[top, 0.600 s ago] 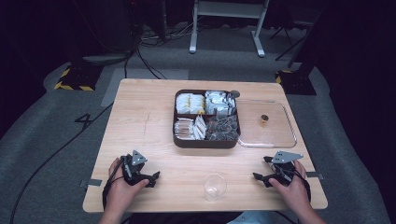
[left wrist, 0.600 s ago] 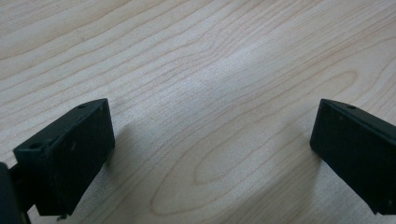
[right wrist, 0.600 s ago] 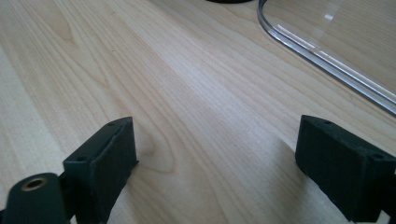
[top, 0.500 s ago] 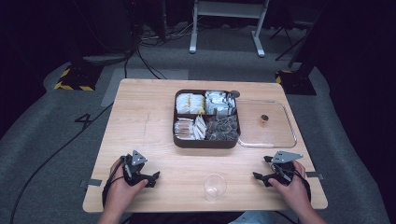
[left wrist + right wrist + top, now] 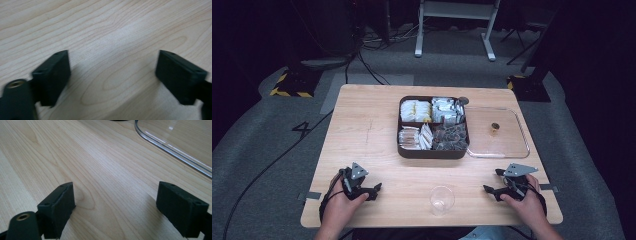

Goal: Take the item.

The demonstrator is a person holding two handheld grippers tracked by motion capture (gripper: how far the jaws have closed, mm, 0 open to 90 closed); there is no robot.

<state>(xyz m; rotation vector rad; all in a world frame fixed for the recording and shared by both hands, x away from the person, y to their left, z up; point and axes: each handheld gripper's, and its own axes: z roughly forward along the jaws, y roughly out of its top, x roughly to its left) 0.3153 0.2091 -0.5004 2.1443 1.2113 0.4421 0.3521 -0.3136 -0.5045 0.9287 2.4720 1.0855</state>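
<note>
A dark four-compartment box (image 5: 433, 151) of packets and tea bags stands mid-table. Its clear lid (image 5: 498, 134) lies flat just to the right, with a small brown knob (image 5: 495, 128) on it. A clear plastic cup (image 5: 442, 200) stands upright near the front edge. My left gripper (image 5: 376, 188) rests on the table at front left, open, with only bare wood between its black pads (image 5: 52, 76). My right gripper (image 5: 488, 190) rests at front right, open as well, and in the right gripper view the lid's rim (image 5: 172, 151) lies beyond its pads (image 5: 58, 206).
The wooden table (image 5: 362, 130) has bare wood on its left half and between the grippers and the box. Cables cross the grey floor at the left. A white stand's legs (image 5: 454, 30) are behind the table.
</note>
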